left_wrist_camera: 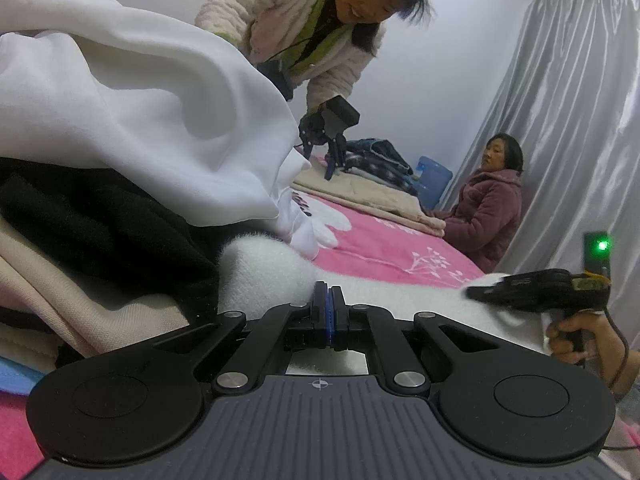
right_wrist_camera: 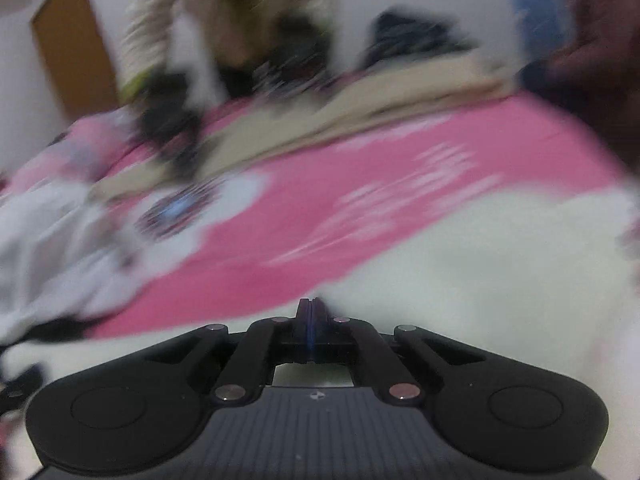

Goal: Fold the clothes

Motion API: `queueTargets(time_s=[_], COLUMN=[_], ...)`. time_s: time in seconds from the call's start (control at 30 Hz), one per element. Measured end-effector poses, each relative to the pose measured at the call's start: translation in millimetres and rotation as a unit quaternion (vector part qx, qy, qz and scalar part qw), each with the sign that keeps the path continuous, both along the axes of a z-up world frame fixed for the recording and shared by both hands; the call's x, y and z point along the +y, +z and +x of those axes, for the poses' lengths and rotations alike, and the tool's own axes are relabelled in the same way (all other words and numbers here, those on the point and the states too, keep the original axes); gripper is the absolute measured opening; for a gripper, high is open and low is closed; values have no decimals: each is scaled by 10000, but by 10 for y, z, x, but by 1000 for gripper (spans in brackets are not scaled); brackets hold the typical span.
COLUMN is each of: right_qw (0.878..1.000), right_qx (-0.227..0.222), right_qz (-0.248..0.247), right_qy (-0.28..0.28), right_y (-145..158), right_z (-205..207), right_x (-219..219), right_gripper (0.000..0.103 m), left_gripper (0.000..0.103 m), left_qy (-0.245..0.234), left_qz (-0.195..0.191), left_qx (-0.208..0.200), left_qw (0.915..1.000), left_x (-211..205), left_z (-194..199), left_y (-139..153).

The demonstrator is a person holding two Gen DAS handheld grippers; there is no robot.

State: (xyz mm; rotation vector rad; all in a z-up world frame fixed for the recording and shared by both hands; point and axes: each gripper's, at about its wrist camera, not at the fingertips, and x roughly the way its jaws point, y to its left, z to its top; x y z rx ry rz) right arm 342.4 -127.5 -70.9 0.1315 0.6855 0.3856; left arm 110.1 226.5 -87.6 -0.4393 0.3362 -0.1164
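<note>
Item: fluffy white garment point(left_wrist_camera: 264, 268), the task's piece, lying on the pink bedspread point(left_wrist_camera: 384, 248) of a bed; thick, long-napped pile, soft rounded edge, pale cream in the right wrist view point(right_wrist_camera: 480, 264). Landmark for all places below: this garment. Left gripper point(left_wrist_camera: 329, 300): jaws pressed together at the garment's near edge, blue pads meeting; whether any pile is pinched between them cannot be told. Right gripper point(right_wrist_camera: 311, 308): likewise clenched, over the garment's near part, nothing plainly caught; that view is heavily motion-blurred. Left of the garment: a heap with smooth white fabric point(left_wrist_camera: 132, 92) draped in broad soft folds on top, a matte black knit point(left_wrist_camera: 100, 216) beneath it, and a beige woven cloth point(left_wrist_camera: 92, 304) lowest. Beyond the garment: bedspread with a white floral print, then a flat folded beige blanket point(left_wrist_camera: 372, 200) and dark folded clothes point(left_wrist_camera: 380, 156). Also beyond: a standing person in a cream quilted jacket point(left_wrist_camera: 280, 12) holding another gripper device, and a seated person in a mauve coat point(left_wrist_camera: 488, 212). Right of the garment: a hand on a black handle point(left_wrist_camera: 576, 336). Risks, as judged: thick pile may slip from shut jaws or bunch unevenly; the overhanging white fabric may be dragged into the fold; blur suggests fast travel, which could misplace a grasp; two operators share the bed, so tools may collide.
</note>
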Motion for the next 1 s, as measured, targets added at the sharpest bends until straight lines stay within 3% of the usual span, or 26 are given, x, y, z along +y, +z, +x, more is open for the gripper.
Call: queueTargets(time_s=[0.13,0.2,0.27,0.37,0.5,0.6,0.67,0.73,0.8,0.83,0.9,1.0], right_qw=[9977,9970,9952,9904,9961,9976,9920,9873,9874,9871,9876,9907], right_qx=[-242,-161,-401,-679,-536,-262,35,242,256,56,40,392], right_qz=[-175,-170,-363,-311,243,533,619,411,-263,-411,-530,-338], right_qy=[-601,-743,-814,-1164,-655,343,1096,1516,1541,1548,1481,1260], right_y=[112,187,289,405,498,456,326,167,-30,-77,-56,-66], right_z=[80,71,-43,-309,-591,-839,-1016,-1177,-1299,-1353,-1342,-1125], right_x=[-436,-522,-590,-755,-708,-283,118,434,665,693,675,563], right_gripper=[0,0,0,9,14,15,15,15,12,11,8,0], left_gripper=[5,5,5,5,5,5,5,5,5,5,5,5], left_qy=[1,3,3,5,10,10,15,27,24,18,18,18], left_qz=[-20,-23,-28,-17,0,-11,-2,23,18,-7,-21,-15], left_qx=[-6,-5,-3,4,11,14,13,9,7,2,5,10], left_qw=[10000,10000,10000,10000,10000,10000,10000,10000,10000,10000,10000,10000], left_x=[8,8,6,-7,-21,-19,-24,-32,-35,-30,-24,-30], left_z=[5,14,31,48,42,33,27,15,14,11,18,22], left_y=[1,1,-1,4,13,16,15,10,6,3,4,6])
